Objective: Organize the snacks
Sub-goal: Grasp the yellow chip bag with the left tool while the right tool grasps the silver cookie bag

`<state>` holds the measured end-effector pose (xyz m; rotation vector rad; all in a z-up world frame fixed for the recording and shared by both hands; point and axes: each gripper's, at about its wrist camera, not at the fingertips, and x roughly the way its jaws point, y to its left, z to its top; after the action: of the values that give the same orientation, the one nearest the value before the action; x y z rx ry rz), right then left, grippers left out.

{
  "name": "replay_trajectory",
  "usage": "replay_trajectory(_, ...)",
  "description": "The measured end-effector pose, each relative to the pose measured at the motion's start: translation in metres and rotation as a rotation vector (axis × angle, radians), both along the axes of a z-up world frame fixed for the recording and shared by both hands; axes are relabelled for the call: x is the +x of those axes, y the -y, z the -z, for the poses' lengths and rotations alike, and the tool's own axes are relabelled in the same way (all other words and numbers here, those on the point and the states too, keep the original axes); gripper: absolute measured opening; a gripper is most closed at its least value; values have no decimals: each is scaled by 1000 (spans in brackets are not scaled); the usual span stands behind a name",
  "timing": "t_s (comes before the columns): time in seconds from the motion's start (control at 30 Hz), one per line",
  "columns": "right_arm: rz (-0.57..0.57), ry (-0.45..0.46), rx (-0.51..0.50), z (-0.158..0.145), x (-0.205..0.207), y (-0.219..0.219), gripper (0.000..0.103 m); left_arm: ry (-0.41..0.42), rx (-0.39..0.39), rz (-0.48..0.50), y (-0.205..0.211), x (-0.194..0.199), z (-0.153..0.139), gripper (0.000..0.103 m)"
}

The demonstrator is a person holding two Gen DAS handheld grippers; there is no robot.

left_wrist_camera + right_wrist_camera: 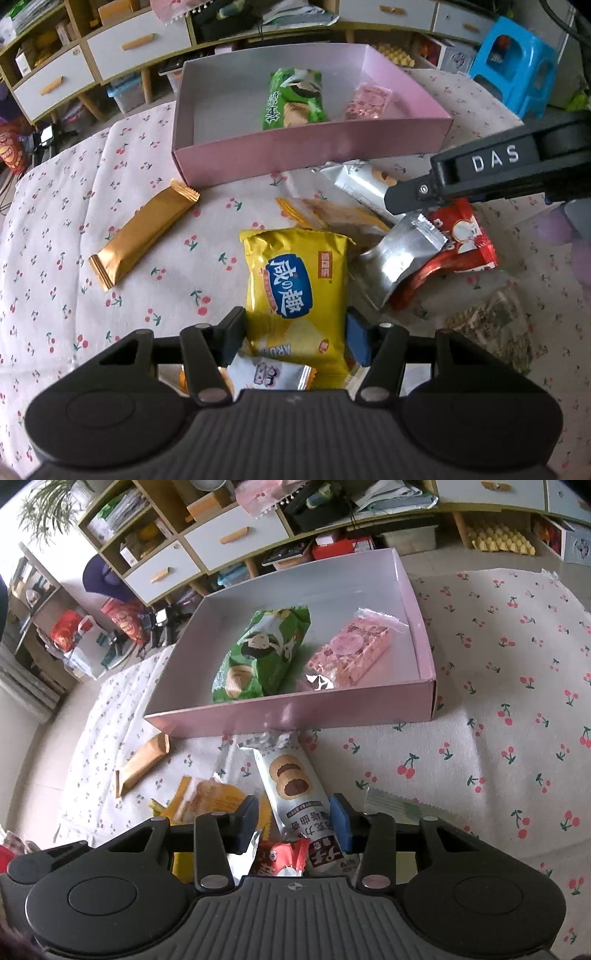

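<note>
The left gripper is wide around the shiny yellow cracker bag on the cherry-print cloth. The right gripper is wide around the long white cookie pack. Squeeze softly – then lift both into the pink cardboard box.

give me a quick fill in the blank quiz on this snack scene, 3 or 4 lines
1. The pink box already holds ____ snack packets.
2. The left gripper has its fingers on either side of a ____ biscuit packet.
3. The gold bar lies on the cherry-print cloth, ____ the box.
4. The right gripper straddles a white packet printed with ____ cookies.

Missing words: two; yellow; outside; chocolate
</note>
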<state>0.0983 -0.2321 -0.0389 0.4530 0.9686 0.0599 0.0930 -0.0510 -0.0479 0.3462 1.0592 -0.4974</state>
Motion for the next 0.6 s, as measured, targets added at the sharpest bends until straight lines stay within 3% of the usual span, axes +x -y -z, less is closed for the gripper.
replay_trajectory(0.37, -12, -27, -76, 10, 4, -7, 38, -18, -43, -46, -8, 6, -6, 51)
replay_trajectory(0.6, -1, -14, -58, 4, 2, -3, 36, -6, -105, -61, -14, 8, -17, 51)
